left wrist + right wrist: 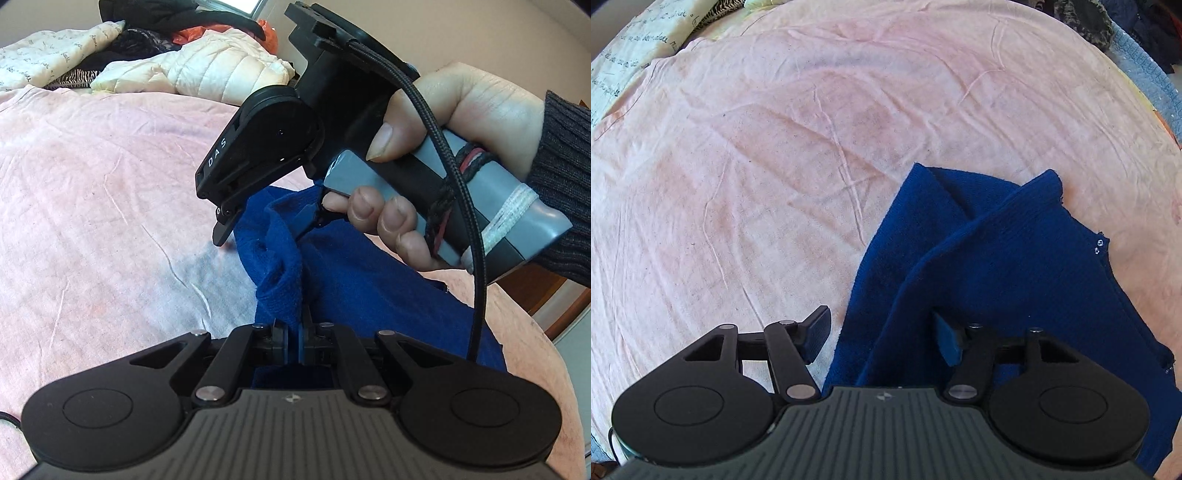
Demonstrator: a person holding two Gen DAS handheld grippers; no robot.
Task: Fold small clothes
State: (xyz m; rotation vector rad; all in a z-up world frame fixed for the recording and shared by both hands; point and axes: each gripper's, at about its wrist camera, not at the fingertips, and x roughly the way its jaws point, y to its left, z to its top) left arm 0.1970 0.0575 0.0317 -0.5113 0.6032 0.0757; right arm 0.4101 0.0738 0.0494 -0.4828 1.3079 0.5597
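A dark blue knitted garment lies partly folded on a bed covered by a pink sheet. My left gripper is shut on a bunched fold of the garment, which rises up to its pads. My right gripper points steeply down over the same garment, jaws apart. Its left finger stands over bare sheet, clear of the cloth's edge. Its right finger rests against the blue cloth. A hand in a dark ribbed sleeve holds the right gripper's handle.
At the far end of the bed lies a pile of clothes: a white puffer jacket, a cream printed cloth, black items and something orange. A blue-grey knitted blanket borders the sheet. The bed's edge drops at the right.
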